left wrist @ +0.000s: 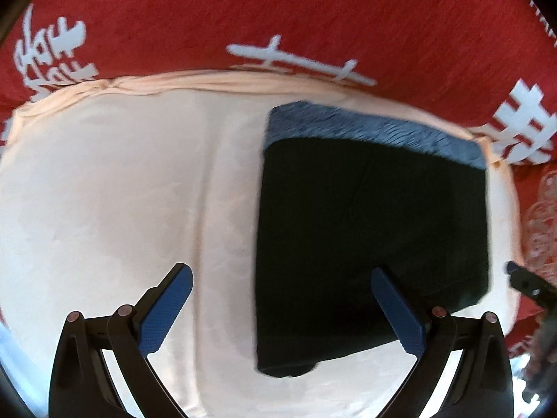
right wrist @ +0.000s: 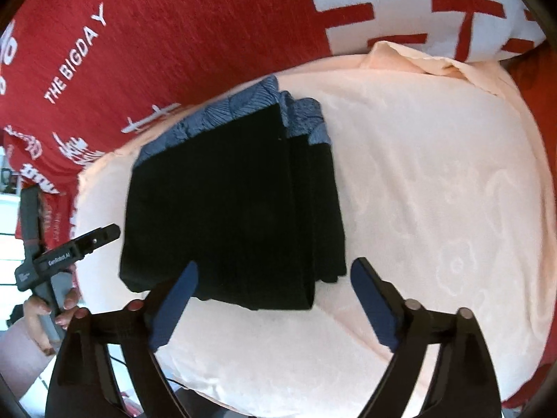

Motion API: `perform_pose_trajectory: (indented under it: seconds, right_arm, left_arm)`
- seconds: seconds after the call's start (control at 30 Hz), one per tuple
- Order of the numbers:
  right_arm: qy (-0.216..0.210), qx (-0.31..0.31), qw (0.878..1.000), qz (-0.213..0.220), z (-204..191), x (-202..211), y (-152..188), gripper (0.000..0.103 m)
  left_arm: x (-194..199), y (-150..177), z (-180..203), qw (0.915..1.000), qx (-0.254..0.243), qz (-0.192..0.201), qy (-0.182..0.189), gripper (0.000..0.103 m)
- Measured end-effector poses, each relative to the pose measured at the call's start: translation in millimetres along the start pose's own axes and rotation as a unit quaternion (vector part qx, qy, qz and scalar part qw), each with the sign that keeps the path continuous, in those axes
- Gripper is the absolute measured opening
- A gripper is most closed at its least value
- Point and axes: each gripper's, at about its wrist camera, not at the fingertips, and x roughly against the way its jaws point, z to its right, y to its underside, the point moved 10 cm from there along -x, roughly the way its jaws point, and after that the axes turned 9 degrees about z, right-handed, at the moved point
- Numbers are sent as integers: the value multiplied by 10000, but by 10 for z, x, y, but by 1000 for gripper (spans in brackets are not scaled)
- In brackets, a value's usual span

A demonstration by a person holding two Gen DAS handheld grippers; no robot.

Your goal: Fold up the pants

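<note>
Left gripper (left wrist: 282, 308) hovered above cloth, blue pads spread wide, empty; right gripper (right wrist: 275, 301) likewise gaped wide, nothing held, poised over near edge of pants (right wrist: 229, 205); hand (right wrist: 52, 308) gripped left tool's handle, partly cut off; folded black pants lay flat on peach cloth (right wrist: 435, 191), blue patterned waistband (left wrist: 376, 132) at far end; bare cloth lay beside pants; red bedspread (left wrist: 278, 10) beyond, blurred.
</note>
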Motion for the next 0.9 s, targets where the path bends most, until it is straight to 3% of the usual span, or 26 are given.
perform_pose_trajectory:
  seconds: [0.03,0.23,0.5,0.7,0.83,0.9]
  right_arm:
    - [-51,-11,10000,-38,10,-4,-3,93]
    - [-210,-144,9995,-175,25,-16,59,93]
    - [-304,-290,9988,-263,40,-87,85,93]
    - [-309,-231,9988,-295,51,-99,76,93]
    - [-325,-181,9989,-280,132,-99,21,93]
    - [-389,-181,9987,-276,190,-135,-32,93]
  left_arm:
    - [-16,-15,40,9998,52,-80,178,103]
    - [-131,-17,109,9984,252,-378,327,103]
    - [-105,-8,227,9964,319,-406,671,103]
    - [-148,-22,52,9982,357,-406,263,103]
    - [-180,-76,-98,9987,270,-389,193,103]
    - [-234,-99,-112,9982,225,-435,346,103]
